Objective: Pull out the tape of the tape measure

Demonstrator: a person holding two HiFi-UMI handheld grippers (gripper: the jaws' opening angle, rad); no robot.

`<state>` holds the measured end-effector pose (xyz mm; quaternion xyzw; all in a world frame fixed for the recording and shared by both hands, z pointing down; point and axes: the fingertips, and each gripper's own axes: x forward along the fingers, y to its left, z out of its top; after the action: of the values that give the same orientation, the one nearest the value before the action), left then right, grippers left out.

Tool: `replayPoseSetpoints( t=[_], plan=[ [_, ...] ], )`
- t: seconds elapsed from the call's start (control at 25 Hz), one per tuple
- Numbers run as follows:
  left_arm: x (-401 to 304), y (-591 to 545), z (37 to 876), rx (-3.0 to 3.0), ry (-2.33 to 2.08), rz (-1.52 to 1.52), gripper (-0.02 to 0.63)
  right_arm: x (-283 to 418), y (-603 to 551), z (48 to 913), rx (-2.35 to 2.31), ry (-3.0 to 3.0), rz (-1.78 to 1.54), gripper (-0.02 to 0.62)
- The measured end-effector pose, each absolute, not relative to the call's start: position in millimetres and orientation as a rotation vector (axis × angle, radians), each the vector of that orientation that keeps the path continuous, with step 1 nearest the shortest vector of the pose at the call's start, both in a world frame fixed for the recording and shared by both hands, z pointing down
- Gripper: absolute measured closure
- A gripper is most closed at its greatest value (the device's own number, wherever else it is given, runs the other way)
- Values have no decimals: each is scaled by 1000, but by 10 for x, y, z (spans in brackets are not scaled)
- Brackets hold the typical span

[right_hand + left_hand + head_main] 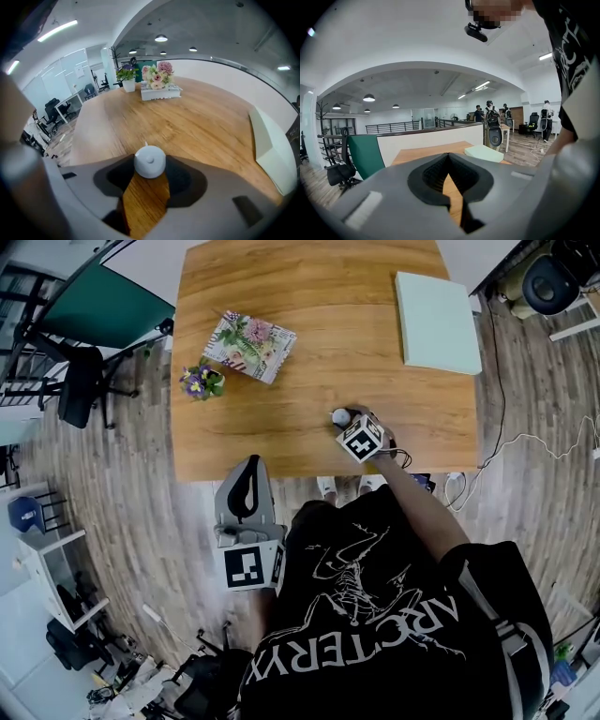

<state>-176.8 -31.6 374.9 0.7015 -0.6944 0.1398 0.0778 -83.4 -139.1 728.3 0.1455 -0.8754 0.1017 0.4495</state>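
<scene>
One round white tape measure (150, 161) sits on the tabletop (309, 334), pinched in the jaws of the right gripper (150, 165); the left gripper (449, 157) has its jaws pressed together.

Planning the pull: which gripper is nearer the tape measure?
Right. The right gripper is at the tape measure on the table, its jaws closed on it. The left gripper hangs off the table's near edge, shut and empty, well apart from it.

On the table (309, 296), the tape measure (340, 416) sits front-centre (flower box (249, 346) behind-left, pad (436, 322) behind-right).
</scene>
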Motion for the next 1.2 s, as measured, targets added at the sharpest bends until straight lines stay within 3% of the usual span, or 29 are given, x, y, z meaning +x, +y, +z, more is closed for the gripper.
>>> replayPoseSetpoints(
  t=[0.28,0.68,0.88,0.96,1.04,1.2],
  plan=[
    [-1692,-426,3908,2154,-1985,420,595,-746,-1359,6972,291,-2243,240,383],
    [-854,-780,4036,2542,-1472,383,580,-200,-1164,4718,-62,-2607,63,383],
    [-470,-831,3961,2663,-1271,326,371,16,-1053,4169,-110,-2652,-19,382],
    [-339,-783,3877,2705,-1161,246,206,81,-962,4086,-150,-2646,-18,382],
    [-251,-720,3816,2737,-1067,204,88,125,-839,4028,-215,-2636,-14,382],
    [-195,-709,3812,2740,-1033,218,71,152,-689,3938,-286,-2633,-14,382]
  ],
)
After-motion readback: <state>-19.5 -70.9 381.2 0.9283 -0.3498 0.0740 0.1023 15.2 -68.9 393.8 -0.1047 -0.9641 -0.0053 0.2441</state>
